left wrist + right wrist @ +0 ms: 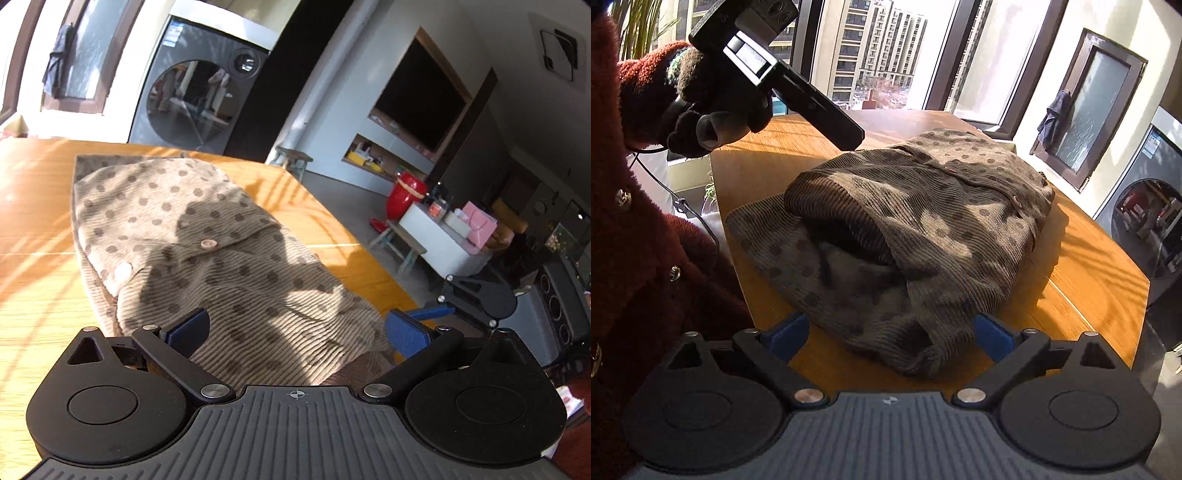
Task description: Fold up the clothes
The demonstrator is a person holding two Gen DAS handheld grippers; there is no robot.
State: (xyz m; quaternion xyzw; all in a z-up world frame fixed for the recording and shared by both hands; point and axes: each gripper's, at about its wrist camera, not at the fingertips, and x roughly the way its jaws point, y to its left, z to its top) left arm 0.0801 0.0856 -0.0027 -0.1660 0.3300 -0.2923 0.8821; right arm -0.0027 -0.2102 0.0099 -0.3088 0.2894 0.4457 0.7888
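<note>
Both grippers spread wide over a folded polka-dot cardigan

Left gripper holds its blue pads apart above the near end of the cardigan, gripping nothing; right gripper likewise gapes, empty, over the bundled hem; the garment lies heaped on the wooden table; beyond stands a washing machine.

Left claw: black linkage arms, silver pivot screws, blue ribbed pads, grey ridged body with crosshair mark. Right claw: same build. Person's hand in dark fuzzy glove; fluffy red sleeve; red coat with metal buttons, thin black cable.
</note>
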